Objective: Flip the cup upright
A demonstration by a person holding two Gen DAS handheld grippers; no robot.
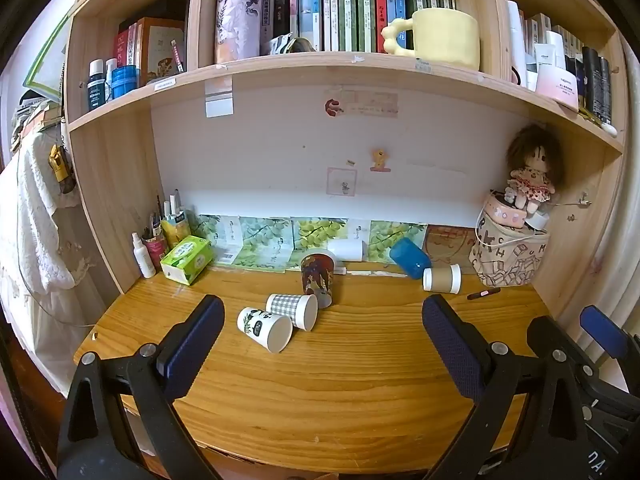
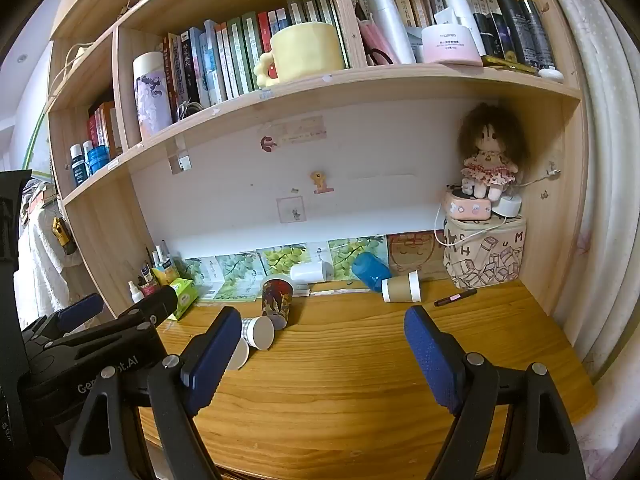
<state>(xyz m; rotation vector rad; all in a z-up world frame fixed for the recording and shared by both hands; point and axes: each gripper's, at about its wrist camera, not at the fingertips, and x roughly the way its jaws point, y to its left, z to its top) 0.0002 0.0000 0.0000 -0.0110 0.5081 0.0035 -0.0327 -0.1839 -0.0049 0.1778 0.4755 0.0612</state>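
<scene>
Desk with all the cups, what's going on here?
A person holds two grippers over the wooden desk; the left gripper and right gripper are both open and hold nothing. Several cups lie tipped over: a panda-print cup, a checked cup, a dark patterned cup, a white cup, a blue cup and a brown-sleeved cup. None has been set upright yet.
</scene>
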